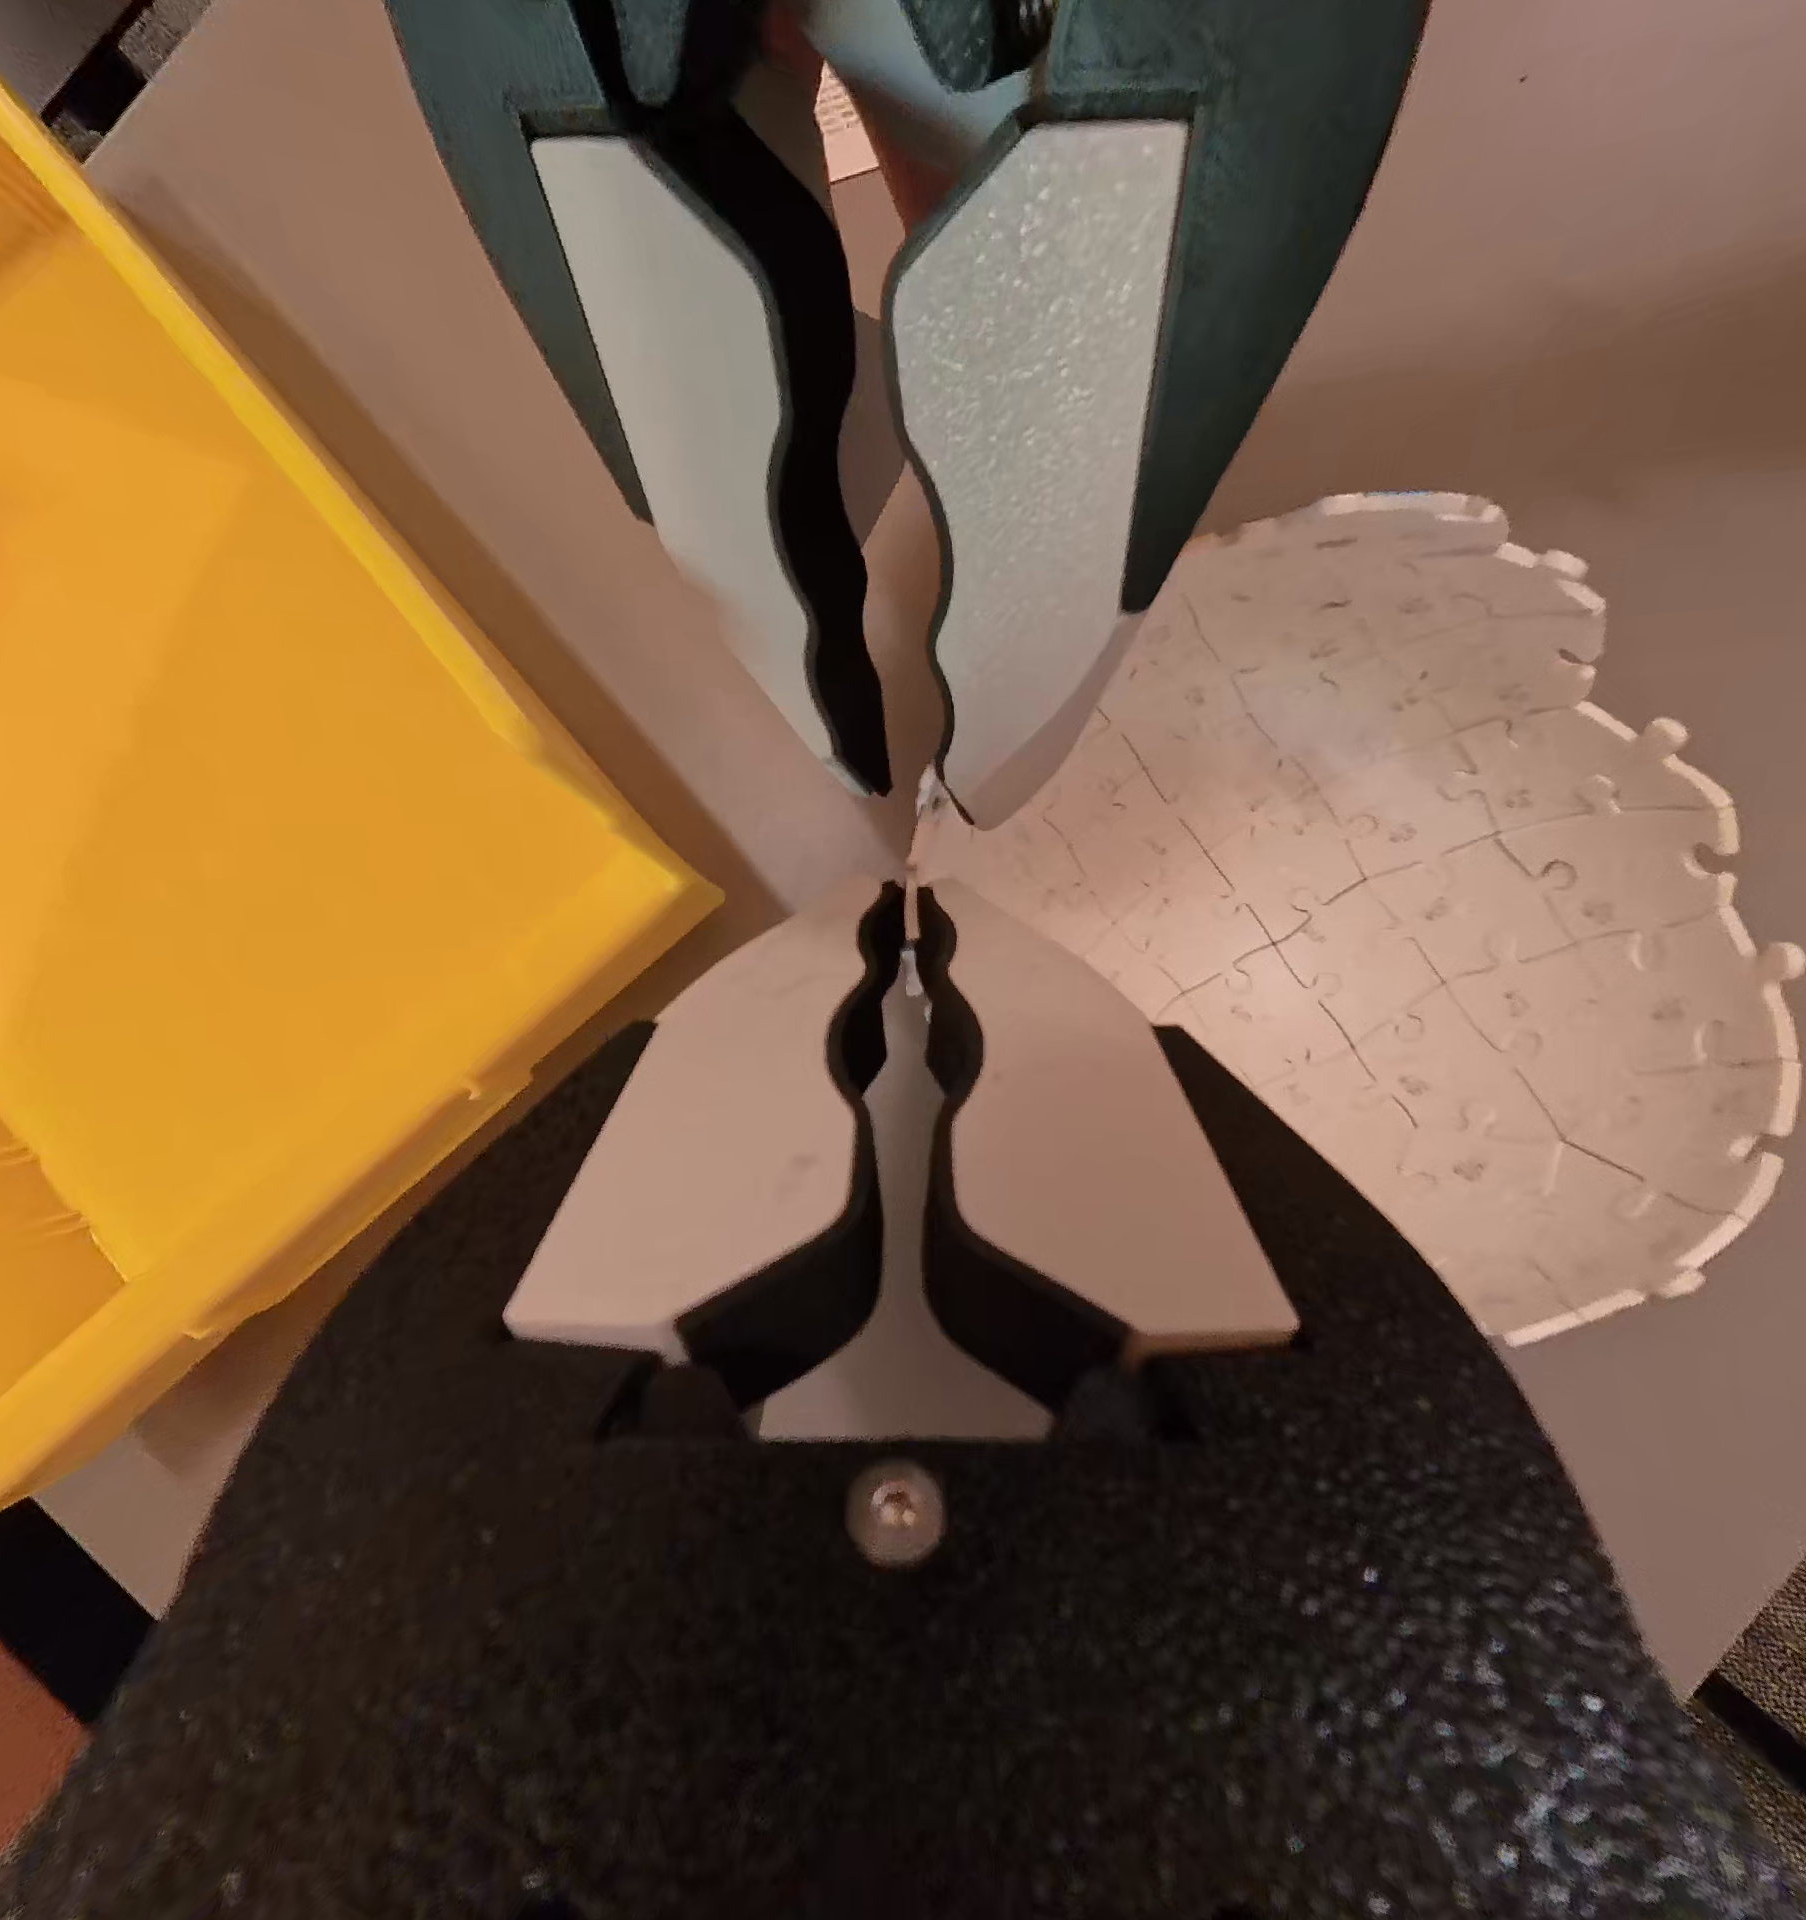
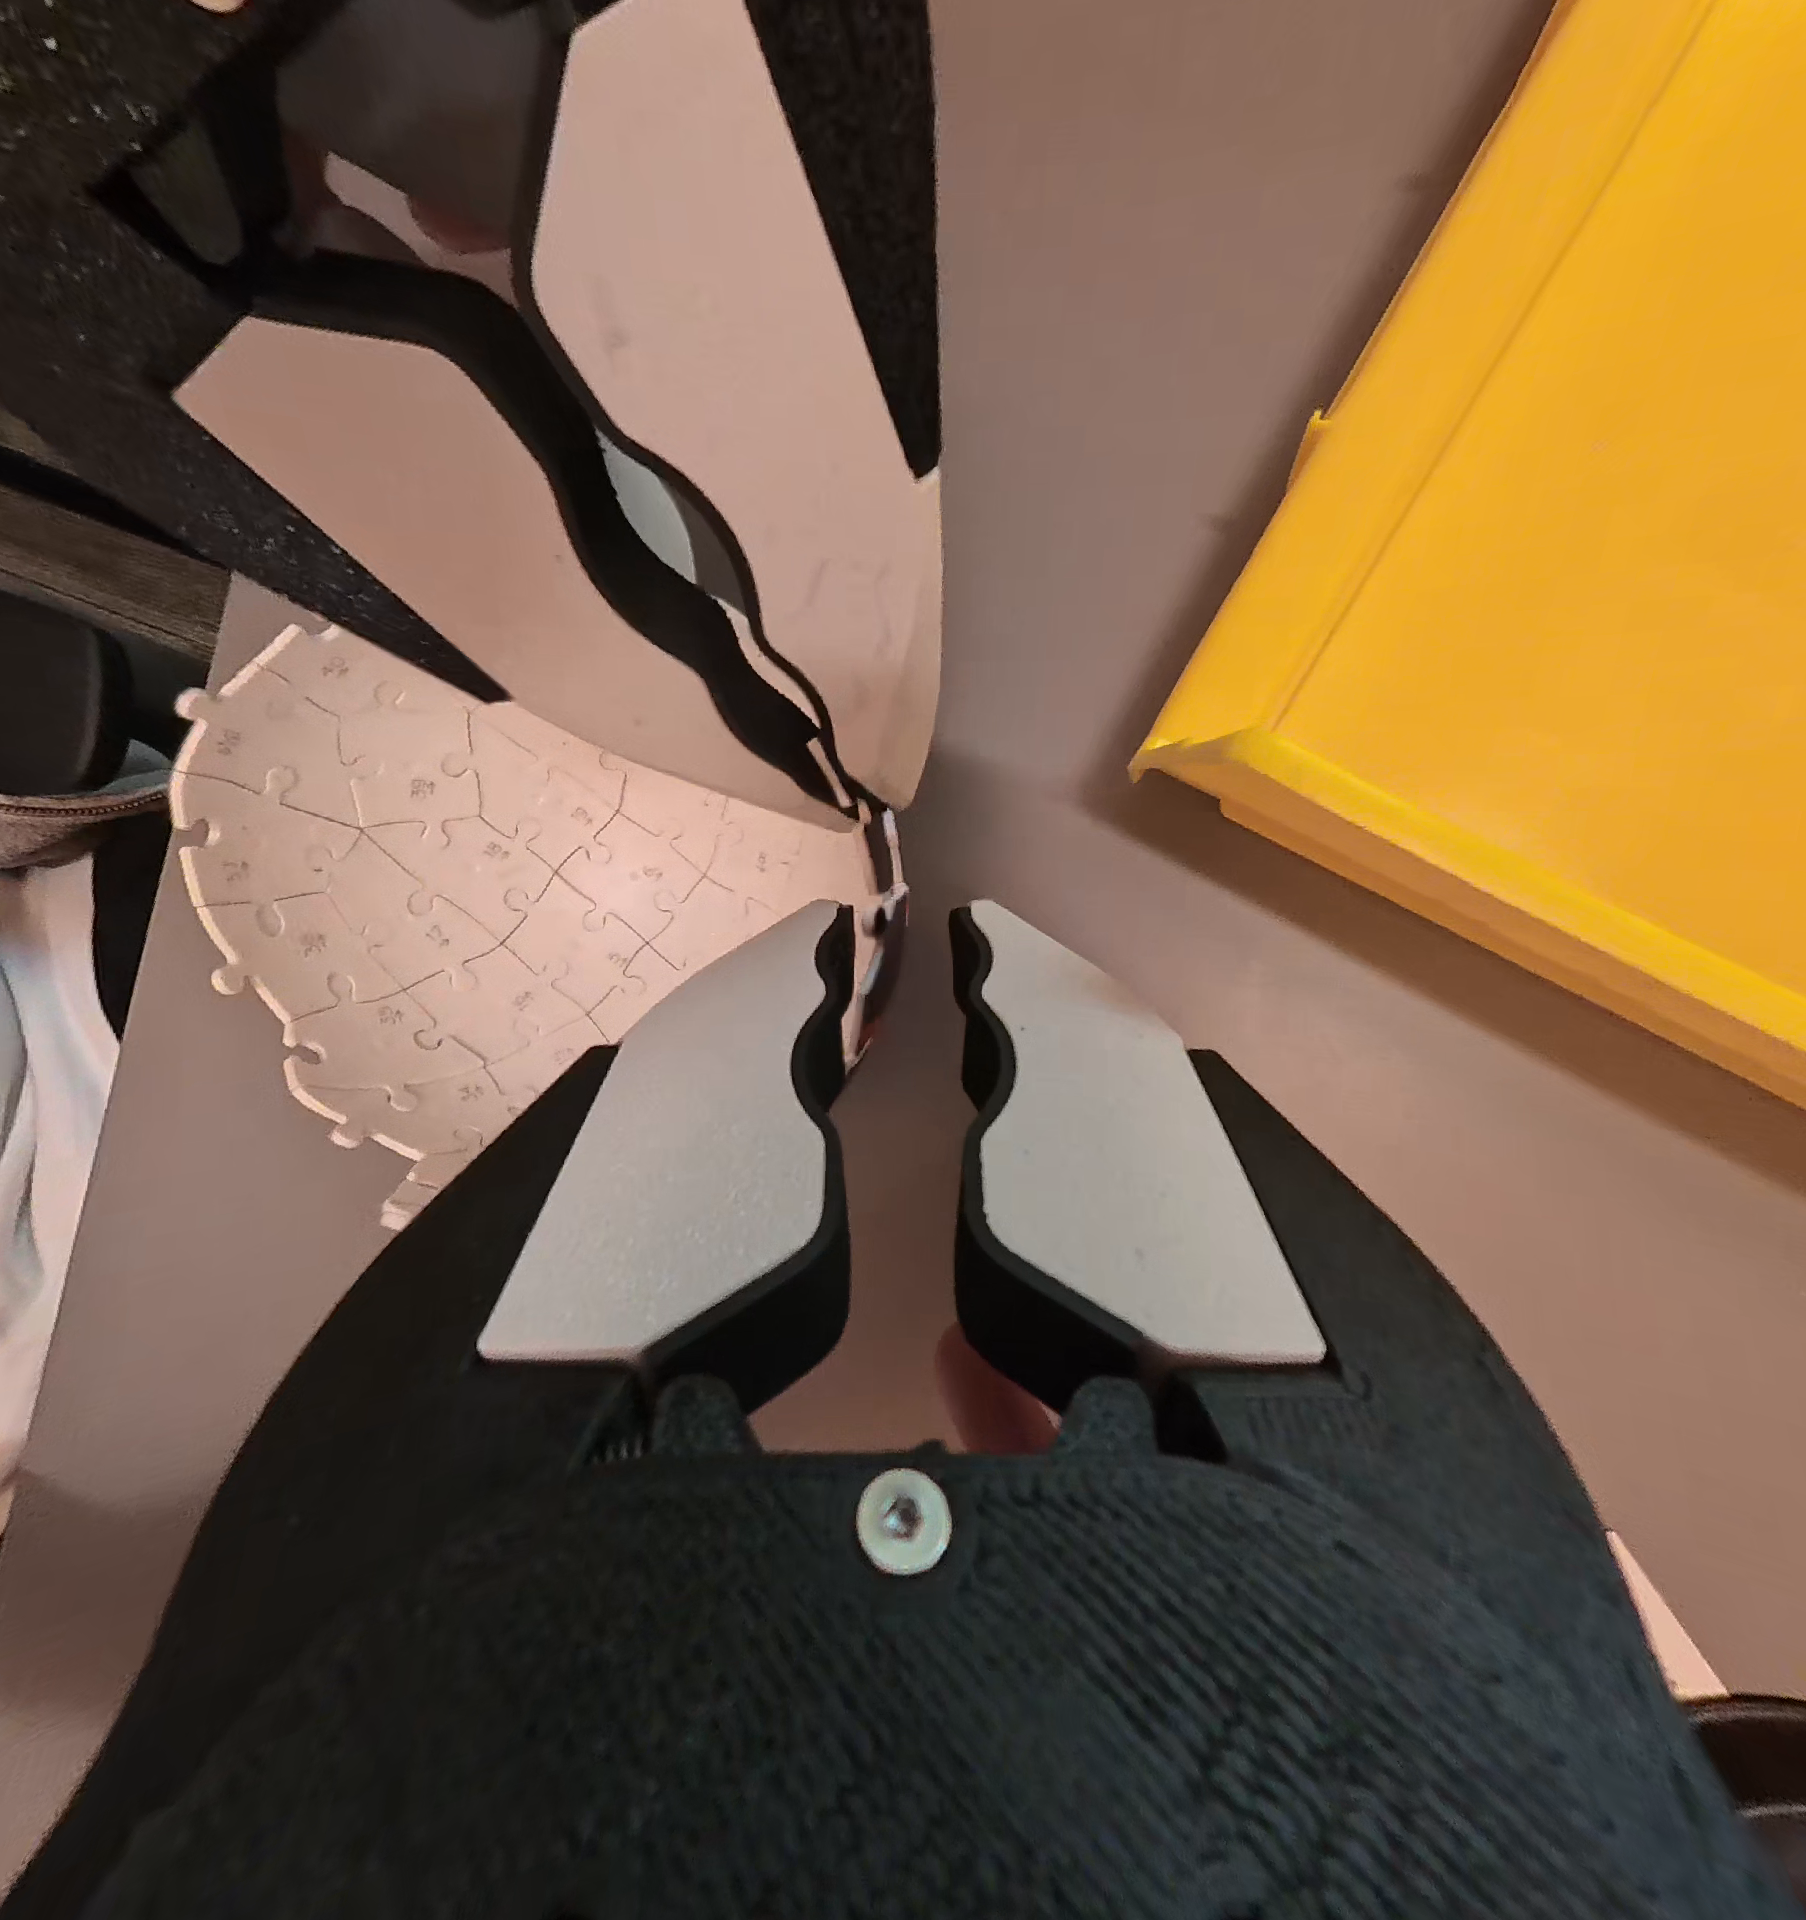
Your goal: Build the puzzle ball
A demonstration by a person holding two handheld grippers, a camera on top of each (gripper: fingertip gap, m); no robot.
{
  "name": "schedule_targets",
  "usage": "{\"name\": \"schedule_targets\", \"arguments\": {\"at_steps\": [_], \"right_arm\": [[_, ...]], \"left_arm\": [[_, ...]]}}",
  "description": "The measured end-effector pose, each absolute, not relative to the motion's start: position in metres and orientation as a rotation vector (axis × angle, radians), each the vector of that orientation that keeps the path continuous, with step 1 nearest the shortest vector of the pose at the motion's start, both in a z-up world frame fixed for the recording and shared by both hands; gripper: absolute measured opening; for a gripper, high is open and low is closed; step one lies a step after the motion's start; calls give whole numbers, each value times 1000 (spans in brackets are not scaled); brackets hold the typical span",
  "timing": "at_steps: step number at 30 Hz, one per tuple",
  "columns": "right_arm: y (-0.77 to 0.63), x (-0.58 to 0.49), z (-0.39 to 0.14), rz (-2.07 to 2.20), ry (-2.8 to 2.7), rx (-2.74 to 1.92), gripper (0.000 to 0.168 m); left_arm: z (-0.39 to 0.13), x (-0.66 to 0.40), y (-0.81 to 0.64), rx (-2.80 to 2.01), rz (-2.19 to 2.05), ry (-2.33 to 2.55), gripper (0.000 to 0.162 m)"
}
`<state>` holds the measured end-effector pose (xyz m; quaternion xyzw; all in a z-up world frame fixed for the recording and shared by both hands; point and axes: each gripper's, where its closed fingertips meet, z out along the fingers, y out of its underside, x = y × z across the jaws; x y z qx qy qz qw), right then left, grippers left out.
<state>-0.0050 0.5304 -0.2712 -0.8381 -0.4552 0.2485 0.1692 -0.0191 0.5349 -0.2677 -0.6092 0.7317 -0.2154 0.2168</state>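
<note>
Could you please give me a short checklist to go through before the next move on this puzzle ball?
1. Left gripper shut on the puzzle shell at its rim: ok.
2. Right gripper gripping too: not ok, its jaws stand apart.
3. Rim inside the right gripper's gap: ok, close to one finger.
4. Visible shell pieces joined: ok; the part behind the grippers, cannot tell.
5. Yellow bin apart from both grippers: ok.
6. Loose piece ready to add: cannot tell, none shows.
</note>
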Motion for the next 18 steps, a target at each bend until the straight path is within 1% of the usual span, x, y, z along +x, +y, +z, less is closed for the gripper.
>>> {"name": "schedule_targets", "arguments": {"at_steps": [5,11,18], "right_arm": [[533,-6,-266,722,-1286,-2373,17],[534,-6,-267,722,-1319,-2380,11],[540,-12,-271,661,-1394,-2374,15]], "left_arm": [[-270,-22,537,-1695,-581,2023,2],[-272,-25,540,-1711,-585,2008,2],[-274,-26,541,-1767,-578,1995,2]]}}
